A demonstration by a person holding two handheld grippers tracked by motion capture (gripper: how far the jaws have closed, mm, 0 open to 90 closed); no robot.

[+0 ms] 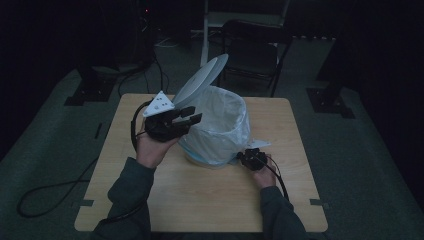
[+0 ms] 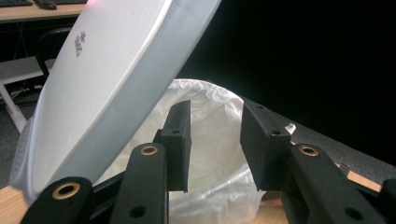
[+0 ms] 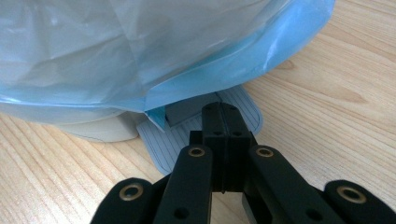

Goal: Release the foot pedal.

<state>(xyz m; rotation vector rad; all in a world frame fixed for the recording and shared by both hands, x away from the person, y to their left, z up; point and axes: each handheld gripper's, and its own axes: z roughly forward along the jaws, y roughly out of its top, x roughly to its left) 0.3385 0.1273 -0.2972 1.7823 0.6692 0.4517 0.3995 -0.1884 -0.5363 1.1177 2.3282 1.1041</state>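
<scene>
A small pedal bin (image 1: 220, 131) lined with a white-blue plastic bag (image 3: 140, 42) stands mid-table, its grey lid (image 1: 200, 80) tipped up and back. My left gripper (image 1: 192, 114) hovers open at the bin's left rim, just under the lid. In the left gripper view the lid (image 2: 107, 70) slants across the left, and the bag's mouth (image 2: 210, 158) lies beyond the open left gripper (image 2: 215, 126). My right gripper (image 1: 248, 156) is low at the bin's right base. It (image 3: 223, 109) is shut, with nothing between its jaws, and its tip rests on the ribbed foot pedal (image 3: 161, 147).
The wooden table (image 1: 200, 200) has free surface in front of and beside the bin. A dark chair (image 1: 255, 50) stands beyond the far edge. Cables (image 1: 50, 195) trail over the floor at the left. The room is dim.
</scene>
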